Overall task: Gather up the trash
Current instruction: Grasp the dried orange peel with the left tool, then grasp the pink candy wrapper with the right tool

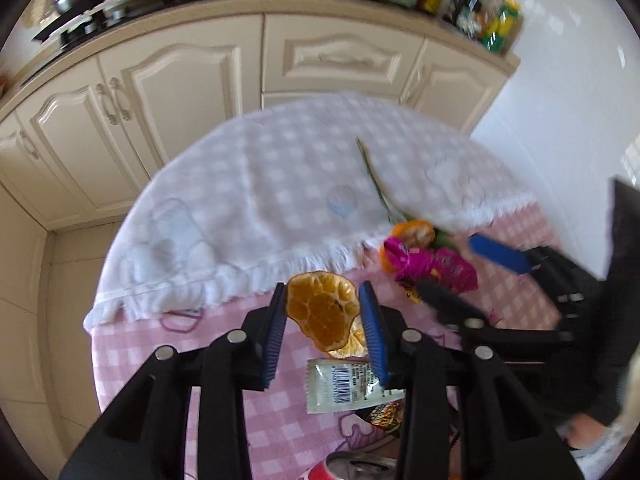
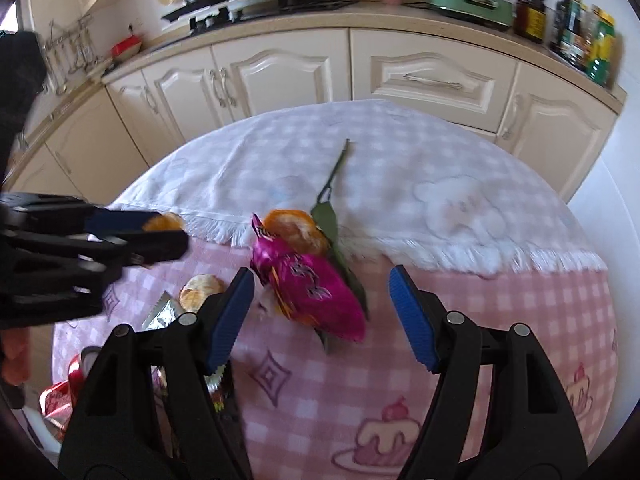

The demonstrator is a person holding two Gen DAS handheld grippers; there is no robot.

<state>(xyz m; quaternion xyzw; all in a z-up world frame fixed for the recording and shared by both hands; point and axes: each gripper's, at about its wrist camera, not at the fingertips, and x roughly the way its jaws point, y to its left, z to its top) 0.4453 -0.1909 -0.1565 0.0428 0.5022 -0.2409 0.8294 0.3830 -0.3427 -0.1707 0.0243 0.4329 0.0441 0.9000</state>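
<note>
Sitting btwn left gripper (image 1: 324,312) fingers (image 1: 370,308): orange peel (image 1: 322,312) (pinched, lifted).

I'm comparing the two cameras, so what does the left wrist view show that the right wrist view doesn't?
Only the left wrist view: the left gripper gripping a peel, and a barcode on the sachet.
Only the right wrist view: the right gripper open over the magenta wrapper, and cake prints.
Both: the wrapper, stem, white towel, cabinets.
</note>
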